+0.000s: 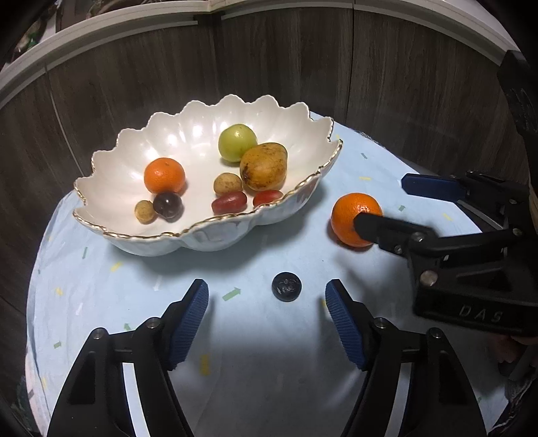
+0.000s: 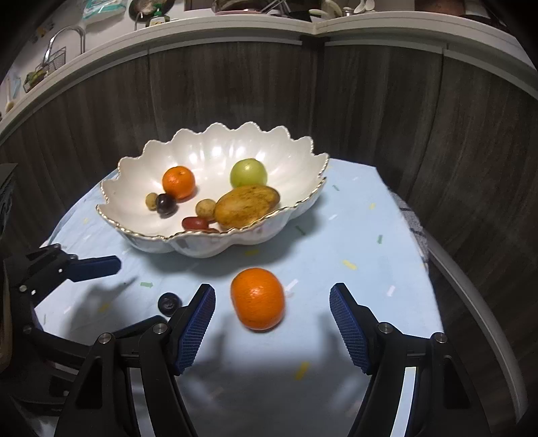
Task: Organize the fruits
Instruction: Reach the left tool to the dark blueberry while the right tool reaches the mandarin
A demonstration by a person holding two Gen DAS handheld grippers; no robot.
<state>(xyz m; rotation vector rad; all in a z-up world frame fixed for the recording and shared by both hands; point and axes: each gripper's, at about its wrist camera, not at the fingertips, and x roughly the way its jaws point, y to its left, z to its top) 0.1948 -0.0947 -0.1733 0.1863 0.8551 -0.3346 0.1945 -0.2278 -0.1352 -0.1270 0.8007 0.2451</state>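
Observation:
A white scalloped bowl [image 1: 111, 161] [image 2: 134, 174] with a gold rim holds several fruits: an orange, a green one, a brown pear, dark and red small ones. A loose orange [image 1: 349, 218] [image 2: 257, 297] lies on the blue cloth right of the bowl. A small dark berry [image 1: 286, 286] [image 2: 169, 303] lies in front of the bowl. My left gripper [image 1: 267, 295] is open, its fingers either side of the berry, just short of it. My right gripper [image 2: 272, 302] [image 1: 380, 201] is open with the loose orange between its fingers, not touching.
The round table has a light blue patterned cloth [image 1: 262, 369] [image 2: 353, 242]. A dark wood-panelled wall [image 1: 269, 60] curves behind it, topped by a white counter edge [image 2: 235, 27] with kitchen items.

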